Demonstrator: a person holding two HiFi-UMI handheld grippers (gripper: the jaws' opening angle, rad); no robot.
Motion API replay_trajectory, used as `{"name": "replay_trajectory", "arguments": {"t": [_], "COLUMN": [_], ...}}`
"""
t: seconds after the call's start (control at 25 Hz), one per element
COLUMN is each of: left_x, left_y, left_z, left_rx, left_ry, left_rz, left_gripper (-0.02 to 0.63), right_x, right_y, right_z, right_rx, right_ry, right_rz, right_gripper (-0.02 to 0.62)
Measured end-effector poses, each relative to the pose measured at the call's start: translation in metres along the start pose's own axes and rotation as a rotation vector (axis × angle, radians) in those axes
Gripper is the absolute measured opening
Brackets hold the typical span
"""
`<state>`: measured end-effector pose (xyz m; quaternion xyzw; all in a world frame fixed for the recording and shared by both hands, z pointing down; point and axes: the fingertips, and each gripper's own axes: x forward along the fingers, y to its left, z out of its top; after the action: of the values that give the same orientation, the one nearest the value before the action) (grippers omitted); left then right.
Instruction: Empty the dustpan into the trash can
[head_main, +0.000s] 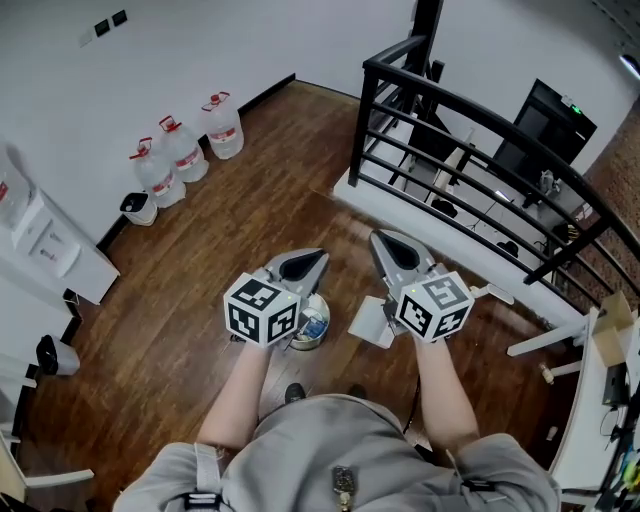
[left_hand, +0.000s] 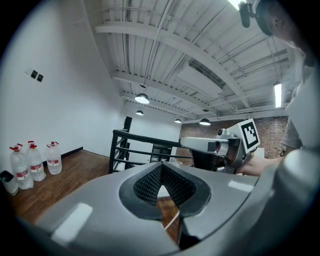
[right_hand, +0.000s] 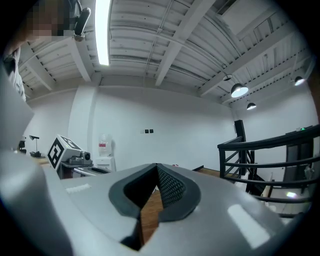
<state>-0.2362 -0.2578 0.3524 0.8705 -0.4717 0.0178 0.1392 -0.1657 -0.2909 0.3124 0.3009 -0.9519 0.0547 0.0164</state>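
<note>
Both tools are held up side by side over the wooden floor (head_main: 200, 260). The left tool (left_hand: 160, 169) has its ribbed pads together at the tips with nothing between them. The right tool (right_hand: 156, 169) is also closed and empty.

Each tool carries a cube with black-and-white square markers, the left cube (head_main: 262, 308) and the right cube (head_main: 433, 305). These patterns are the only print that can be made out.

The trash can (head_main: 312, 326), a small round metal one with blue and white stuff inside, stands on the floor below and between the tools, partly hidden by the left one. Just beside it, under the right tool, lies a flat white piece (head_main: 370, 322). I cannot tell whether it is the dustpan.

Three water bottles (head_main: 183, 150) with red caps stand along the floor's left edge by the wall, their labels too small to read. A black railing (head_main: 450, 110) borders the floor's right edge.
</note>
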Motion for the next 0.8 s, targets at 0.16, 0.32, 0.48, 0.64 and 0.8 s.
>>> {"name": "replay_trajectory", "arguments": {"t": [0.16, 0.32, 0.48, 0.64, 0.8], "left_x": [0.0021, 0.0024, 0.0032, 0.0051, 0.0048], "left_y": [0.0017, 0.0034, 0.0014, -0.0010, -0.0026], "left_z": [0.0019, 0.0039, 0.0035, 0.0038, 0.0036], "left_rx": [0.002, 0.003, 0.002, 0.002, 0.004], "left_ry": [0.001, 0.002, 0.005, 0.008, 0.006], "left_rz": [0.000, 0.000, -0.003, -0.006, -0.007], "left_gripper": [0.005, 0.005, 0.005, 0.005, 0.005], "right_x": [-0.0005, -0.0003, -0.0030, -0.0049, -0.0066], "right_y": [-0.0033, -0.0049, -0.0059, -0.0080, -0.0077], "right_z": [0.0021, 0.0042, 0.0061, 0.0085, 0.0069], "right_rx": [0.003, 0.004, 0.003, 0.000, -0.001], "right_ry": [-0.001, -0.002, -0.003, -0.002, 0.001], "right_rz": [-0.004, -0.006, -0.005, -0.006, -0.007], "right_gripper": [0.000, 0.000, 0.000, 0.000, 0.000]}}
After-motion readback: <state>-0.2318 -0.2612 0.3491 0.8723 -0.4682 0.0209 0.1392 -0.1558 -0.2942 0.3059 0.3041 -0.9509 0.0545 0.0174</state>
